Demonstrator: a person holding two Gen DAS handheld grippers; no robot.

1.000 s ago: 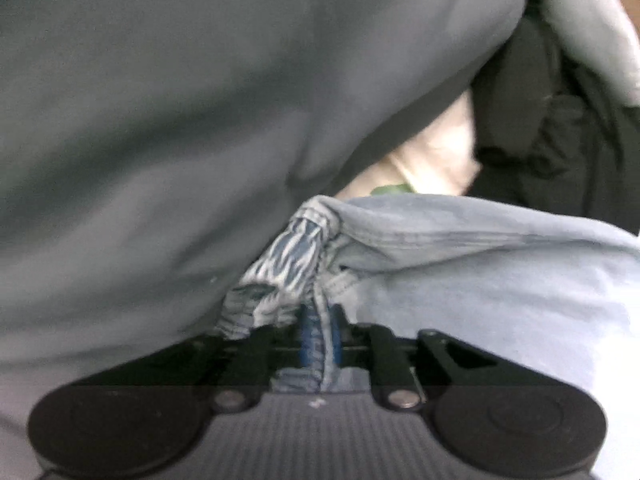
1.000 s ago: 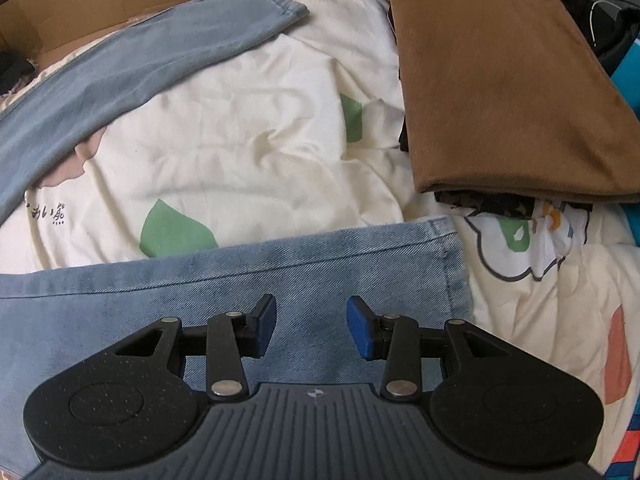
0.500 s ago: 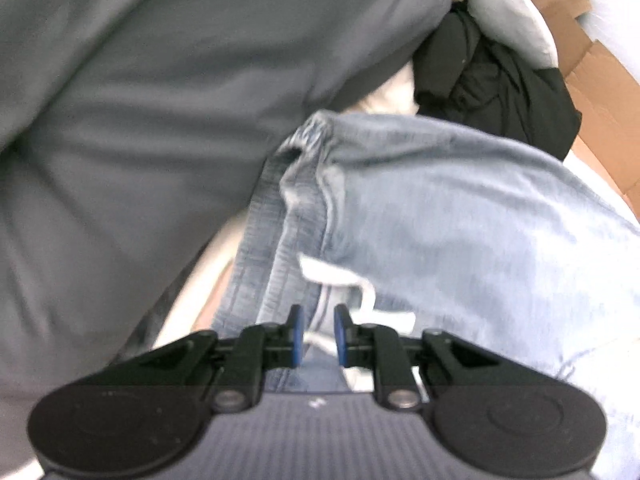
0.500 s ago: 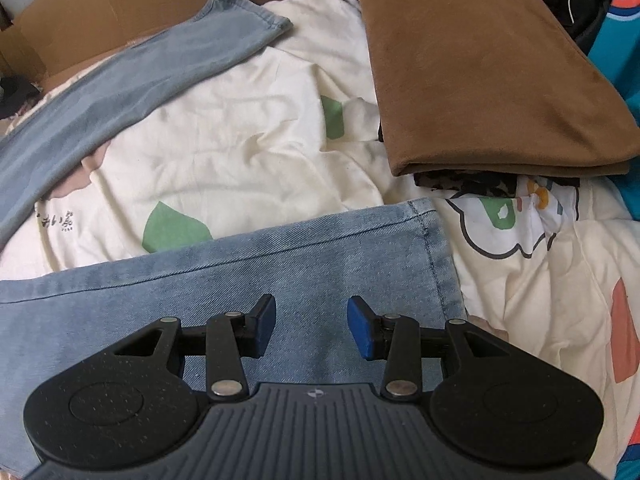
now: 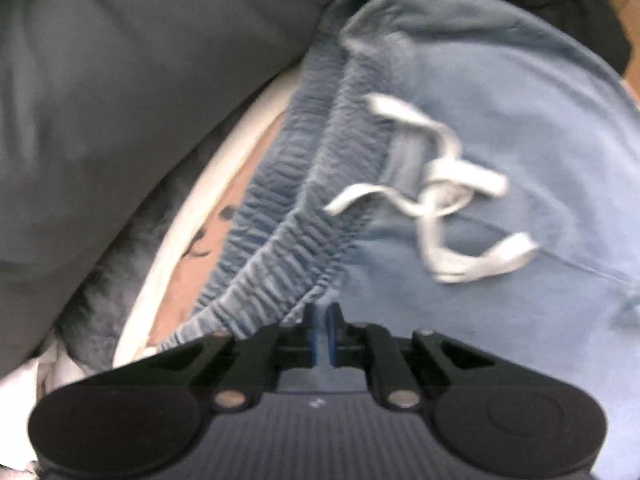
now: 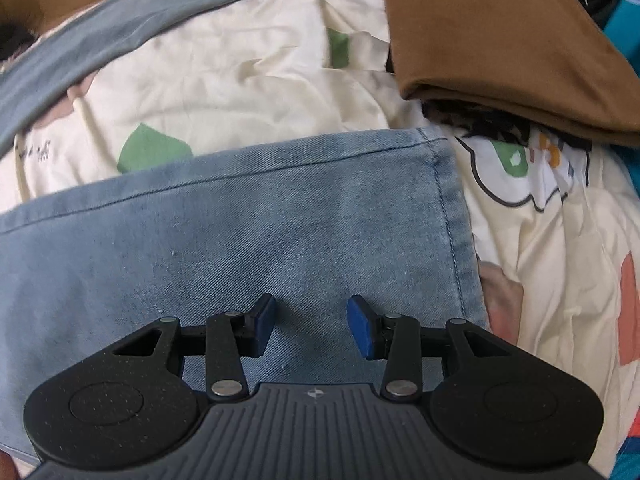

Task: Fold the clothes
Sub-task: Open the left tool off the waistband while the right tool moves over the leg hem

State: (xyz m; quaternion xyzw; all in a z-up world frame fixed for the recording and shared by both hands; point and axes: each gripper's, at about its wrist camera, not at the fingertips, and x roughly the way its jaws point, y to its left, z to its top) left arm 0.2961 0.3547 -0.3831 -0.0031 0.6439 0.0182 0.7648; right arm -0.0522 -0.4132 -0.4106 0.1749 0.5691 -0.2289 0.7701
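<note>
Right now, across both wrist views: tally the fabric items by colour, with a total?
Light blue denim drawstring trousers: 1
Brown folded cloth: 1
Cream patterned bedsheet: 1
Grey fabric: 1
Black fabric: 1
Dark patterned cloth under the brown one: 1
Total: 6

— What colour are the trousers?
— Light blue denim jeans (image 6: 248,240), with darker blue stitching at the hem; the gathered waistband (image 5: 288,216) is a streaky blue, the drawstring (image 5: 440,200) white.
— And the bedsheet (image 6: 240,68)?
— Cream, printed with green leaf shapes, orange-pink patches and a black-outlined cartoon figure.
— The folded garment (image 6: 492,28) on it?
— Plain brown. The big cloth (image 5: 120,80) by the waistband is dark grey.
— The tongs?
— Black, with blue pads (image 6: 362,328).
</note>
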